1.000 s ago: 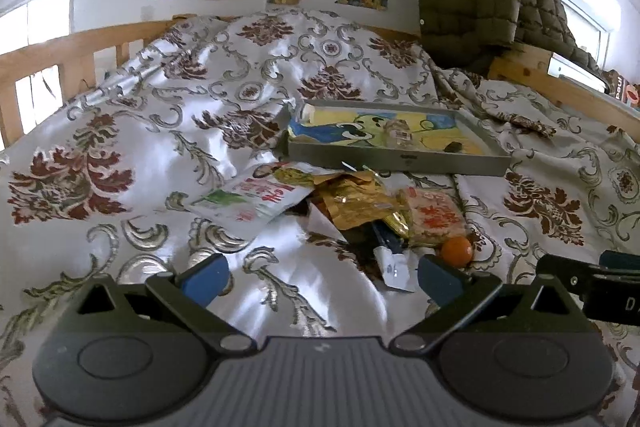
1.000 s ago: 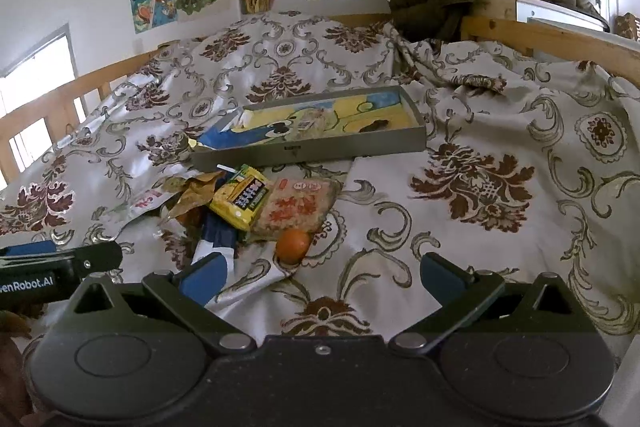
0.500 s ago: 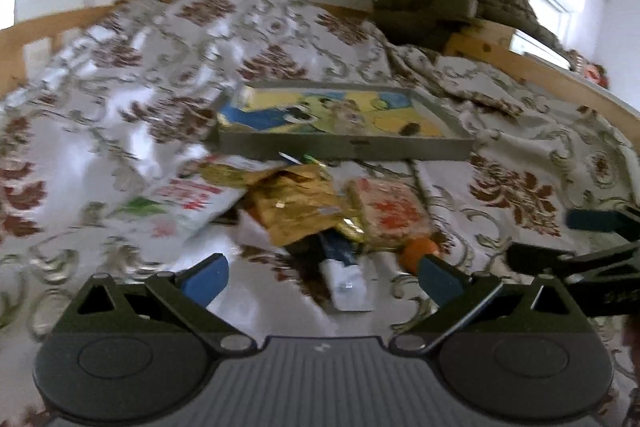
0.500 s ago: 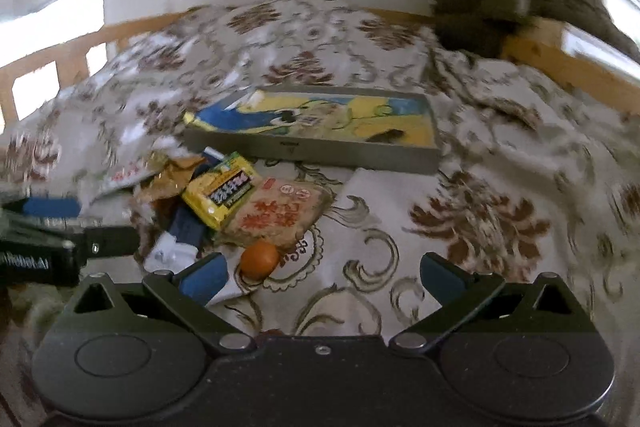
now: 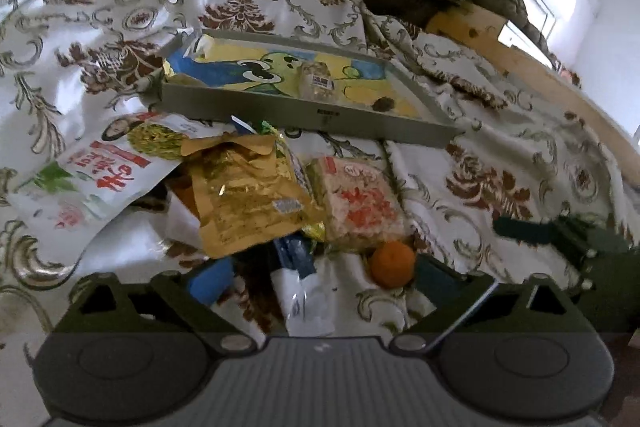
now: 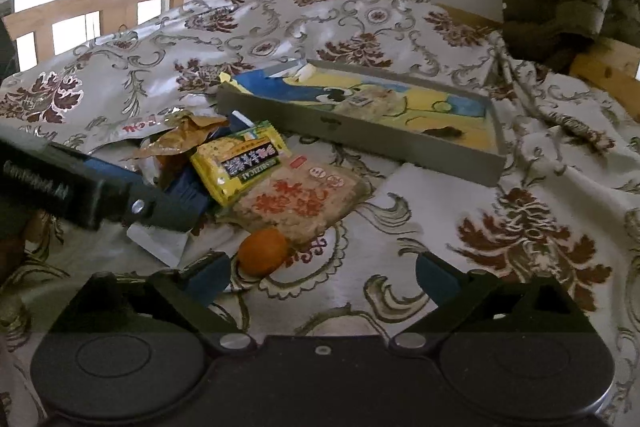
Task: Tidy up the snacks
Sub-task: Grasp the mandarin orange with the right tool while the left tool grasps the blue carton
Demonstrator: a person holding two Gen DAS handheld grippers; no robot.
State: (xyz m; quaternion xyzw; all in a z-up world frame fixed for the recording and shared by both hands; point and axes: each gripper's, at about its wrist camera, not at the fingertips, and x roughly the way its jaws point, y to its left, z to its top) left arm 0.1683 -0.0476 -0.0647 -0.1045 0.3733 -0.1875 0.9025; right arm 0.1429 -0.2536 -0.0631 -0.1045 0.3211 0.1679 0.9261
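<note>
The orange (image 6: pixel 264 251) lies on the bed just ahead of the right gripper (image 6: pixel 320 277), by its left finger; both grippers' jaws have been closing a little but are spread, holding nothing

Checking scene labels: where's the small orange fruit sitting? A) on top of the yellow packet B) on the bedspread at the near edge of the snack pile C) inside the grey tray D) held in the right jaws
B: the orange fruit rests on the bedspread by the rice-cracker pack, outside the grey tray.
</note>
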